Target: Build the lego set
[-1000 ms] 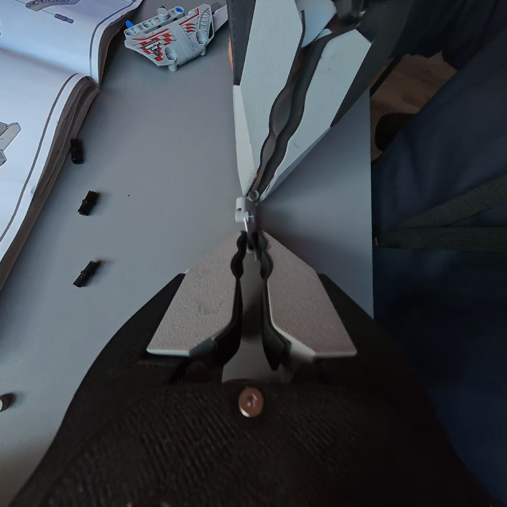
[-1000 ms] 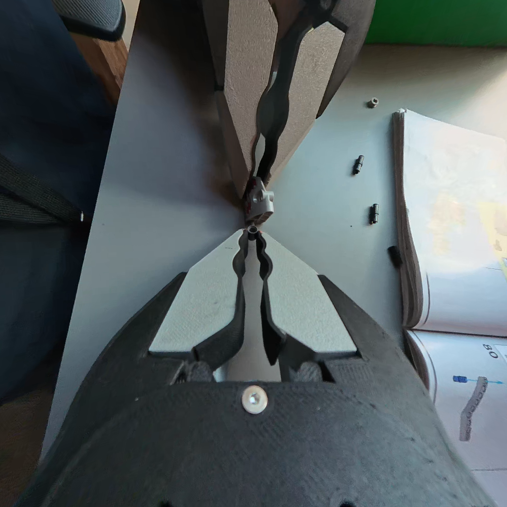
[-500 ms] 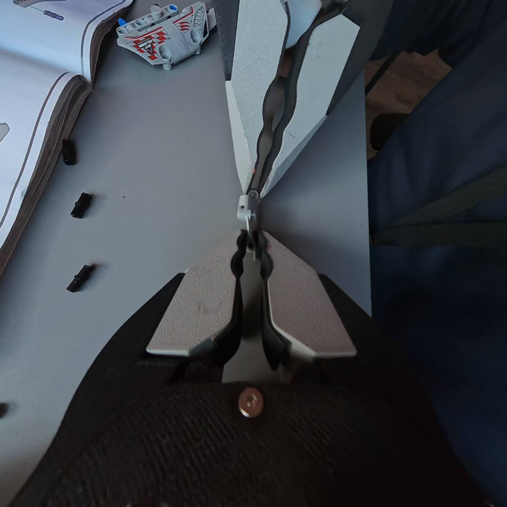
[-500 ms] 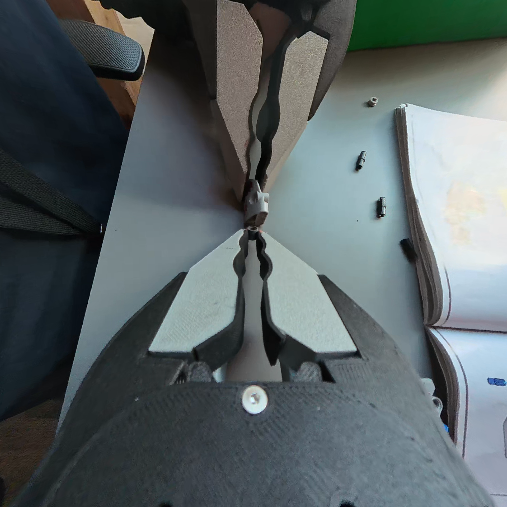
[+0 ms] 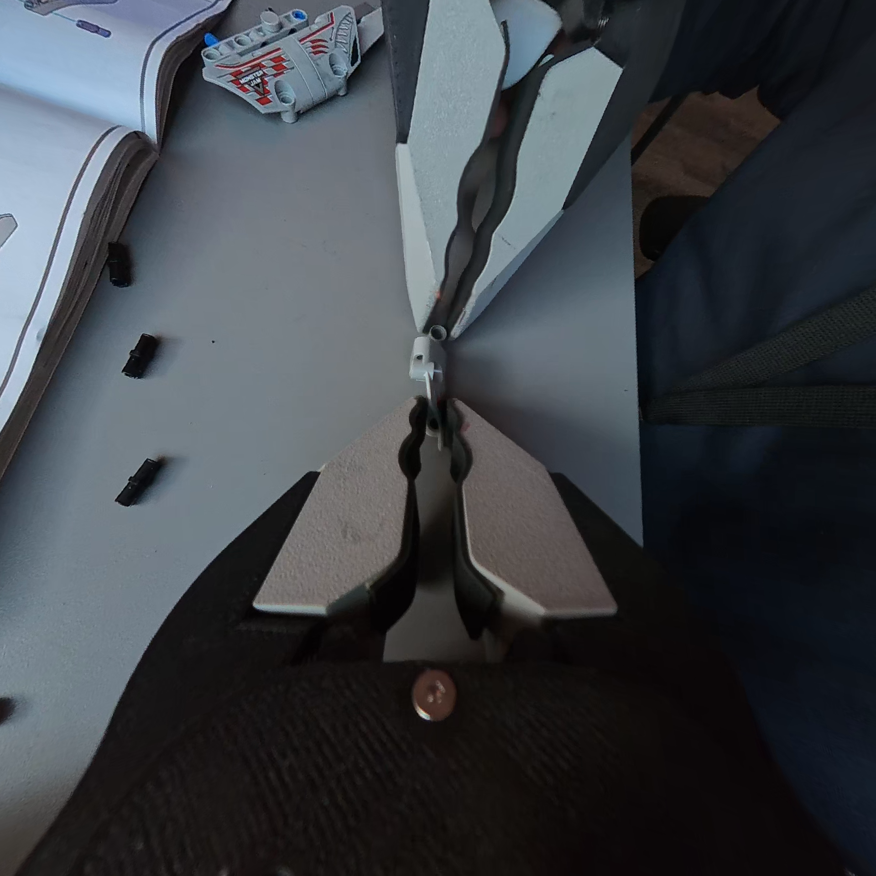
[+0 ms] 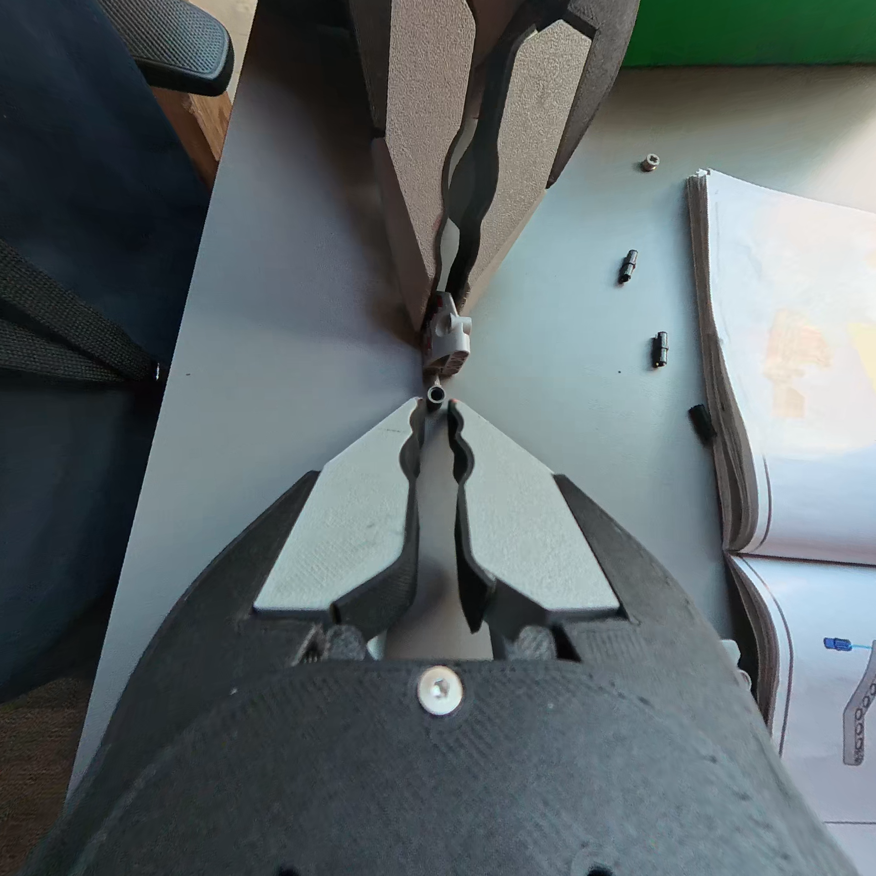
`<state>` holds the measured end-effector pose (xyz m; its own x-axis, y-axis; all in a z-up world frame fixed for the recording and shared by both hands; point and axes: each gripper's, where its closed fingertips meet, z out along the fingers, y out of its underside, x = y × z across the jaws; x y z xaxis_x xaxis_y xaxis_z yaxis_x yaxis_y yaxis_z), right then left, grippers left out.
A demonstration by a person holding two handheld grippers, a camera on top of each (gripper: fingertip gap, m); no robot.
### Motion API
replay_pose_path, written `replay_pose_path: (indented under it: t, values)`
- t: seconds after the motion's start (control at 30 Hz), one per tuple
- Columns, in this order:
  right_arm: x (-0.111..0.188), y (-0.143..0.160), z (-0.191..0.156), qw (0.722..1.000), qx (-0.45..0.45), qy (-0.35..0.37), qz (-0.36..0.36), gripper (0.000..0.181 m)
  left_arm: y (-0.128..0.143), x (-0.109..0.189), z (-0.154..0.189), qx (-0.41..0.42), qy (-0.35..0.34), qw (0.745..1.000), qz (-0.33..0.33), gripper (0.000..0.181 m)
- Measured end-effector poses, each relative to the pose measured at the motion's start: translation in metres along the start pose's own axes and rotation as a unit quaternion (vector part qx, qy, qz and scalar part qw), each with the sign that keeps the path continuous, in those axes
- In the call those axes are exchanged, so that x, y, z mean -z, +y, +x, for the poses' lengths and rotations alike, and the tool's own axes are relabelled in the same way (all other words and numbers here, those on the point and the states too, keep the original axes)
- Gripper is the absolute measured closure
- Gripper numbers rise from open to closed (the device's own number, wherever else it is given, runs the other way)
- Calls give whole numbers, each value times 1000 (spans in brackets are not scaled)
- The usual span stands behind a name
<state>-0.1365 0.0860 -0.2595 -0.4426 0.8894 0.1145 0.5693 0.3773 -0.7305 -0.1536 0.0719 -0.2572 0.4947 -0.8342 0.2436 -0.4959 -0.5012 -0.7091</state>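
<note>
My left gripper is shut on a small light grey lego piece that sticks out past its tips. My right gripper is shut on a short dark grey pin, open end up. The two grippers meet tip to tip above the grey table, near its edge. In the right wrist view the left gripper comes down from the top with the grey piece, which carries a red sticker. The pin sits just below the piece. In the left wrist view the pin touches the piece's far end.
A grey panel with a red checkered sticker lies far left beside the open instruction booklet. Three black pins lie along the booklet edge; they also show in the right wrist view, with a small grey bush. A chair armrest is beyond the table edge. Only a small space, under 4 cm, lies between the two pairs of fingers. About 15 cm separates my left fingertips from the small grey bush.
Both grippers stayed tip to tip and drifted slightly over the table. The grey piece in the left gripper turned a little, edge-on and back. The pin stays against it.
</note>
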Motion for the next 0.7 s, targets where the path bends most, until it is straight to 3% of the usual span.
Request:
replay_pose_path:
  t: [0.7]
  values:
    - [-1, -4, 0, 1000, -6, -29, 9, 178, 0, 0, 0, 1, 0, 1000, 0, 176]
